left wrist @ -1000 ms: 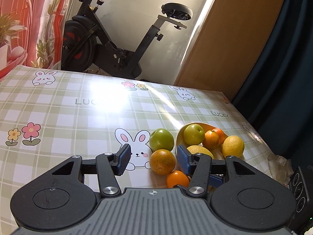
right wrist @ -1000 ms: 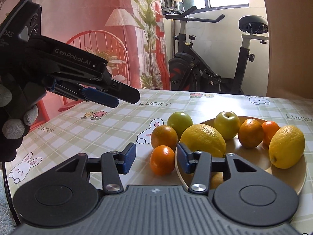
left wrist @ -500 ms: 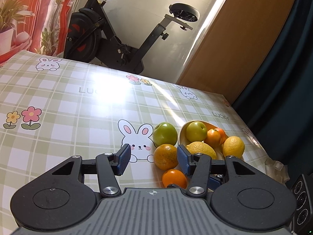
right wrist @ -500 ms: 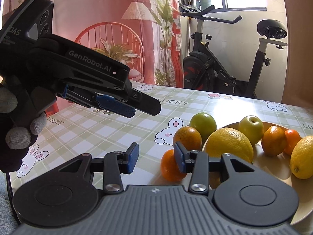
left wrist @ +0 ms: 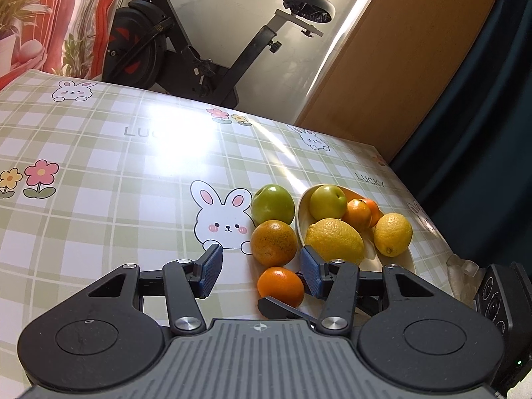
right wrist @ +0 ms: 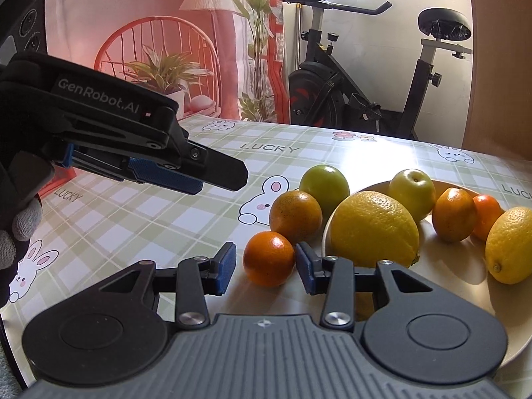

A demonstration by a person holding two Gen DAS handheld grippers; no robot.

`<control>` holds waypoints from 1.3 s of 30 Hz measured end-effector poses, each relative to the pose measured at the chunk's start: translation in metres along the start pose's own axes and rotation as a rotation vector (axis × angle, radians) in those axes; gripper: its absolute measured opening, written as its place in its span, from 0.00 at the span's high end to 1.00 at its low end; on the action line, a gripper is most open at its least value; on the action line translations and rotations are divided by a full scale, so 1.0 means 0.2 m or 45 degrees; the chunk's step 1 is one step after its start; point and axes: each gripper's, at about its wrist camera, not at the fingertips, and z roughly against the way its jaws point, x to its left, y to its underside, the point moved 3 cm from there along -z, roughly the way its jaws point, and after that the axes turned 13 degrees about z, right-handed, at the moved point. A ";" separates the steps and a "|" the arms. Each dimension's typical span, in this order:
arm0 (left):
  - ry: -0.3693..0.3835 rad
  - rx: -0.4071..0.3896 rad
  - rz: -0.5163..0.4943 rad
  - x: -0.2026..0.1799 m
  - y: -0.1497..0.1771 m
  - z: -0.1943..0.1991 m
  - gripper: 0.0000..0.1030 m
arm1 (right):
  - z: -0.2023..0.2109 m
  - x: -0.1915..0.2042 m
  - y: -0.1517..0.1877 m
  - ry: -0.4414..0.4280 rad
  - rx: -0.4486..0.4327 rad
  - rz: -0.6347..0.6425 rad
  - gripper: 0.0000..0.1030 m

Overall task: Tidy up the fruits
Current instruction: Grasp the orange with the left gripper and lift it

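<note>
— What's around the plate (right wrist: 442,267)?
— It sits on the counter (left wrist: 99,179) holding lemons and apples; just left of it lie a green apple (right wrist: 324,186), a big orange (right wrist: 295,216) and a small orange (right wrist: 269,258).
— And the fingers?
— The right gripper (right wrist: 266,267) has just been closing around the small orange without pressing it. The left gripper (left wrist: 257,271) gapes above the counter, empty.

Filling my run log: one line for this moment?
right gripper: jaws just closing, small orange between, ungripped | left gripper: open, empty
</note>
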 end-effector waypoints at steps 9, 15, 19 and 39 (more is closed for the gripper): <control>0.019 0.073 0.071 0.00 0.07 -0.07 0.48 | -0.02 0.03 0.01 -0.037 0.029 0.039 0.63; 0.016 0.075 0.127 -0.01 0.12 -0.11 0.48 | -0.03 0.03 0.01 -0.052 0.029 0.045 0.63; -0.023 0.045 0.187 0.01 0.12 -0.13 0.61 | -0.03 0.03 0.01 -0.067 0.040 0.058 0.63; -0.014 -0.011 0.219 0.05 0.20 -0.10 0.62 | -0.07 0.05 0.01 -0.102 0.081 0.094 0.62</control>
